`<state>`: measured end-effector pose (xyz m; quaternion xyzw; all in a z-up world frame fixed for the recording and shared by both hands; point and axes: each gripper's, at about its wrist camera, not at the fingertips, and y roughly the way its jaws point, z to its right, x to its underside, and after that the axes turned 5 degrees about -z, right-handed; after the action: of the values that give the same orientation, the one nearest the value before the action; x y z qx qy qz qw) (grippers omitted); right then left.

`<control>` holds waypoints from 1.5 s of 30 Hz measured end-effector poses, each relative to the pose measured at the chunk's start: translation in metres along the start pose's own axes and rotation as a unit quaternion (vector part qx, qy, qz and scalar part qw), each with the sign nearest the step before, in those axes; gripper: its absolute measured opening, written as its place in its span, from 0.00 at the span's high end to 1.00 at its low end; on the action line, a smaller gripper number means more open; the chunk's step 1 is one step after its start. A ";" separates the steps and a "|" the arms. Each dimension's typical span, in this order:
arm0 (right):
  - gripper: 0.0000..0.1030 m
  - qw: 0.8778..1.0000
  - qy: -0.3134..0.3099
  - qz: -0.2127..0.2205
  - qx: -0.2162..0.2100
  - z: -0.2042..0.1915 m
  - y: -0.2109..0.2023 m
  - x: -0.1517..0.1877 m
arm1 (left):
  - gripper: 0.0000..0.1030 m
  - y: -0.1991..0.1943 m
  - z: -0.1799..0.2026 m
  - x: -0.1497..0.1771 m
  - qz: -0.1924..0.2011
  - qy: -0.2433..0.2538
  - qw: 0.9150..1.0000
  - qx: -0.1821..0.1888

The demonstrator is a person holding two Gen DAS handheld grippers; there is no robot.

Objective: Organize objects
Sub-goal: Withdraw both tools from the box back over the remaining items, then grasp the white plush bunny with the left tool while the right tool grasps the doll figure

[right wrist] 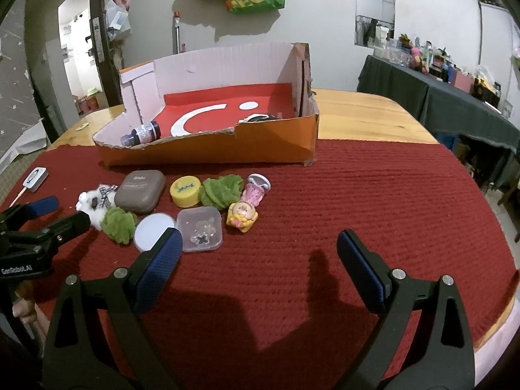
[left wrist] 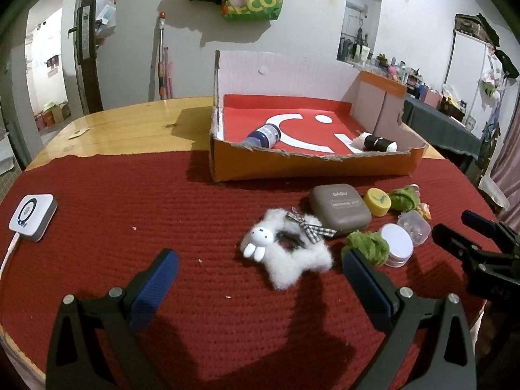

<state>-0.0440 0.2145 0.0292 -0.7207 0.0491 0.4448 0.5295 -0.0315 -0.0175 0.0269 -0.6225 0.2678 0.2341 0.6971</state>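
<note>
An orange cardboard box [left wrist: 312, 164] [right wrist: 227, 151] with a red floor stands on the red mat; a blue bottle [left wrist: 265, 135] [right wrist: 143, 134] and a black-and-white item [left wrist: 377, 142] lie inside. In front lie a white fluffy bunny [left wrist: 289, 253] [right wrist: 92, 203], a grey case [left wrist: 339, 207] [right wrist: 140, 190], a yellow lid [left wrist: 377, 201] [right wrist: 185, 191], green fuzzy pieces [left wrist: 369, 247] [right wrist: 222, 191], a white round tin [left wrist: 397, 243] [right wrist: 152, 231], a clear plastic box [right wrist: 201, 229] and a doll figure [right wrist: 243, 216]. My left gripper [left wrist: 260, 274] is open, near the bunny. My right gripper [right wrist: 258, 253] is open and empty.
A white device [left wrist: 32, 216] [right wrist: 35, 178] with a cable lies at the mat's left edge. The wooden table [left wrist: 130, 120] shows beyond the mat. A dark-clothed side table [right wrist: 438, 97] with clutter stands at the right. A doorway is at the far left.
</note>
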 end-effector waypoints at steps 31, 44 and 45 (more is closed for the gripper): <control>0.06 0.995 0.004 -0.089 0.041 0.023 0.040 -0.027 | 0.01 0.032 -0.001 -0.018 -0.090 0.054 0.994 0.014; 0.23 0.995 -0.037 -0.092 0.023 0.014 0.044 -0.032 | 0.08 0.035 -0.001 -0.023 -0.077 0.064 0.995 0.024; 0.25 0.995 -0.040 -0.093 0.019 0.013 0.045 -0.033 | 0.10 0.035 -0.001 -0.023 -0.076 0.066 0.995 0.024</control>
<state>-0.0962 0.1923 0.0189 -0.6939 -0.0308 0.4210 0.5834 -0.0719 -0.0139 0.0167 -0.6383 0.2710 0.1327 0.7082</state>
